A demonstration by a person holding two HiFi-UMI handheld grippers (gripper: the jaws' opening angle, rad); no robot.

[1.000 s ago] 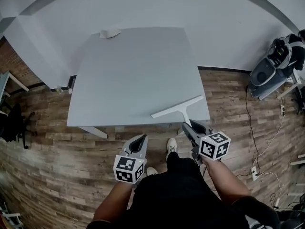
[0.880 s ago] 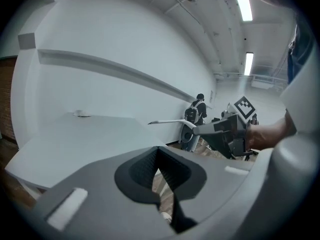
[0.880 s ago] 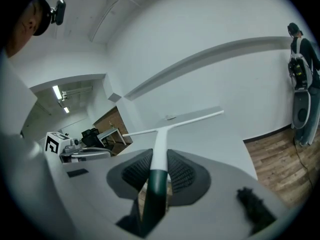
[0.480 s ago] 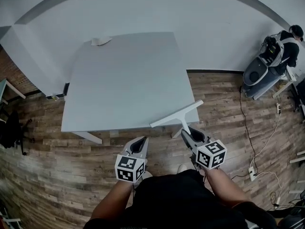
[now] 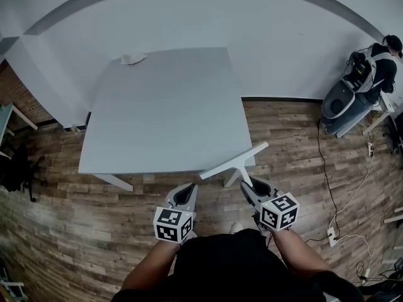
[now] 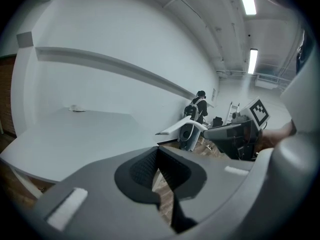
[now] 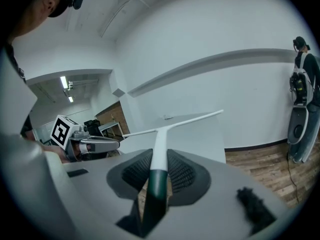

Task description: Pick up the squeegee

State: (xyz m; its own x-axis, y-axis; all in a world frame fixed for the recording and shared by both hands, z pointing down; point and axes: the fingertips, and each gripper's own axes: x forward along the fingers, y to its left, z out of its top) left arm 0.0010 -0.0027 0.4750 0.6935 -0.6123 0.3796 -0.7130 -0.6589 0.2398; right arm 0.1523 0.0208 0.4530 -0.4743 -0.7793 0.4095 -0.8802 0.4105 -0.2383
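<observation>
Your right claw (image 5: 250, 185) is pinching the white T-shaped plastic squeegee (image 5: 233, 160) by the dark green end of its handle. It holds the squeegee up at the near right corner of the pale grey square worktop (image 5: 157, 115) (blade slanted across that corner). Your left claw (image 5: 184, 195) is pressed together, with nothing in it.
</observation>
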